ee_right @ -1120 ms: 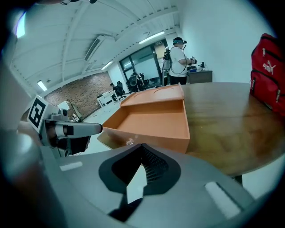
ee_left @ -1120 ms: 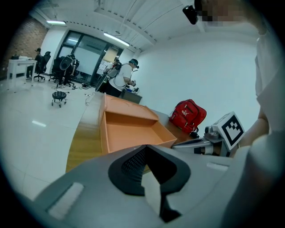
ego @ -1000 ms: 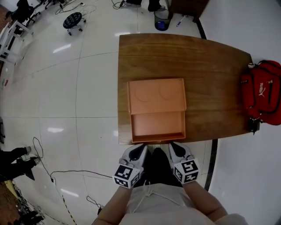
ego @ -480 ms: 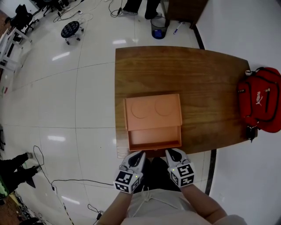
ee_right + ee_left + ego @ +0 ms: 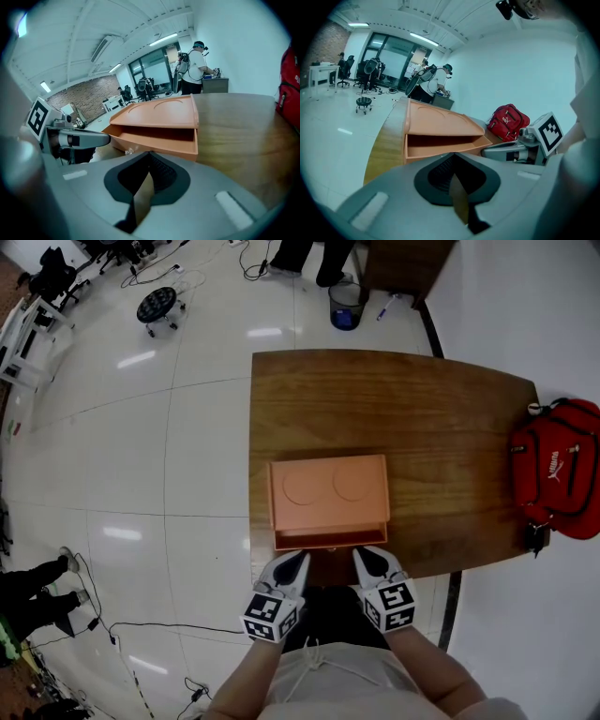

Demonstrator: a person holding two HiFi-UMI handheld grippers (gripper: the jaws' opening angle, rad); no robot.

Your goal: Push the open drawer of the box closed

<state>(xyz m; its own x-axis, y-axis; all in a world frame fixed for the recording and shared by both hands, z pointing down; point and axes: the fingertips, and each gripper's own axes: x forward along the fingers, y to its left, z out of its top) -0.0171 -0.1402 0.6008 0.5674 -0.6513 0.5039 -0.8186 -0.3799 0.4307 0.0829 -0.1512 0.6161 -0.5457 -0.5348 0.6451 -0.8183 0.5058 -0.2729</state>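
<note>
An orange box (image 5: 328, 488) lies near the front edge of the wooden table (image 5: 450, 427). Its drawer (image 5: 330, 538) sticks out only a narrow strip toward me. My left gripper (image 5: 298, 559) and right gripper (image 5: 364, 557) are side by side right at the drawer's front, both shut with nothing held. In the left gripper view the drawer (image 5: 440, 146) gapes just beyond the left gripper (image 5: 454, 157), under the box top (image 5: 436, 122). In the right gripper view the drawer front (image 5: 154, 141) lies just past the right gripper (image 5: 149, 154).
A red bag (image 5: 558, 470) sits at the table's right edge, away from the box. A waste bin (image 5: 345, 291) stands on the floor beyond the table's far end. A wheeled stool (image 5: 157, 304) and cables are on the floor to the left. People stand in the far background.
The drawer has slid from well pulled out to almost fully into the box. Both grippers have moved forward with its front.
</note>
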